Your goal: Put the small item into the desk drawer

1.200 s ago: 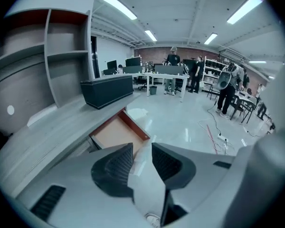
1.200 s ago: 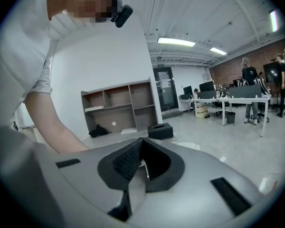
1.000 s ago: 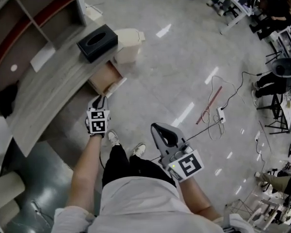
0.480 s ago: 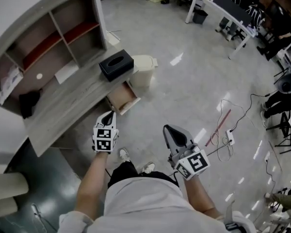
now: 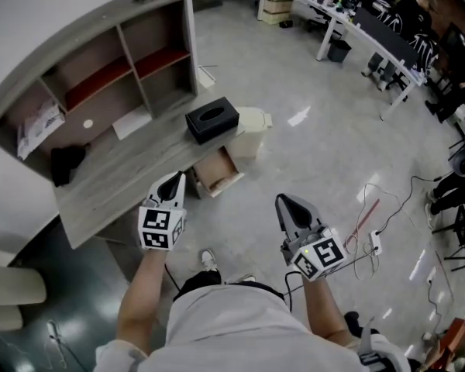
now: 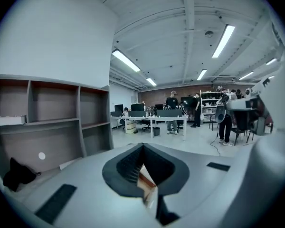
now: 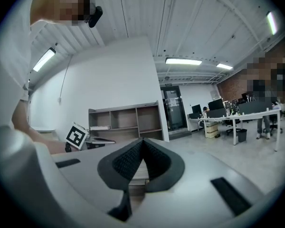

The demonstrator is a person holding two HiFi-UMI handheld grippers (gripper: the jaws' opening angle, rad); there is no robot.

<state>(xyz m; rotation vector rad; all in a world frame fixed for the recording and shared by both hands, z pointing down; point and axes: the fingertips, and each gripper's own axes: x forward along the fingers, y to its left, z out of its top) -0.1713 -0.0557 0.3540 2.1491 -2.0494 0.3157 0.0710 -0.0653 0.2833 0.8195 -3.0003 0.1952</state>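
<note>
Fingers of the left gripper (image 5: 177,179) and right gripper (image 5: 284,201) were held together, nothing clamped. The small item could not be made out. The drawer (image 5: 217,175), at one o'clock of the left gripper, was seen open and might be knocked in passing.

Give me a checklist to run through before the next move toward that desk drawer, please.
1. Open desk drawer: ok.
2. Shut fingers on the left gripper: ok.
3. The small item gripped between them: cannot tell; only a pale-brown sliver shows in the gap.
4. The right gripper shut, with nothing in it: ok.
5. Free space between the left gripper and the desk drawer: ok.
</note>
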